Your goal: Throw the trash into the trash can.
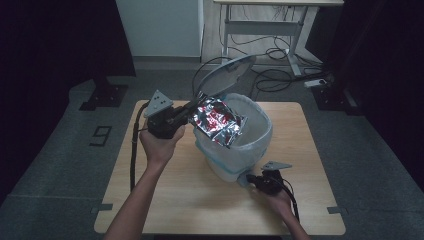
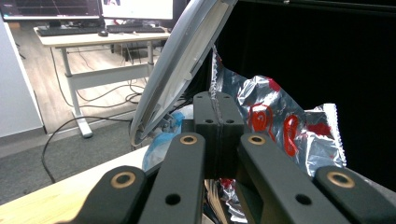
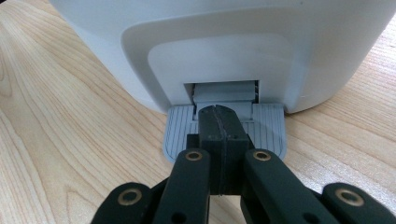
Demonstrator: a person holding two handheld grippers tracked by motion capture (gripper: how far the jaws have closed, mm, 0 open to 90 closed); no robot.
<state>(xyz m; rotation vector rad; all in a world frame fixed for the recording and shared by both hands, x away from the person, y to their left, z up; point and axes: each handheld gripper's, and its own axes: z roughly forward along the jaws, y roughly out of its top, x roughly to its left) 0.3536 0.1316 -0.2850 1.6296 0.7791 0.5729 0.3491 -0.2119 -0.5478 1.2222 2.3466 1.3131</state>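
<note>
on the wooden counter [image 1: 165,200] stood a white pedal bin [image 1: 235,167] lined with a pale bag, its grey lid [image 1: 227,72] tipped up at the far side. the left hand-held gripper [image 1: 192,111] was at the bin's left rim, its jaws pinched tight on the edge of a crinkled silver foil packet [image 1: 220,121] with red print, which hung tilted over the bin's open mouth. in the left gripper view the packet [image 2: 285,121] spread to the right of the closed jaws, the raised lid [image 2: 180,60] just to their left. the right hand-held gripper [image 3: 219,122], jaws pressed together with nothing between them, rested its tips on the ribbed grey pedal [image 3: 268,128] at the near foot of the bin [image 3: 219,46].
</note>
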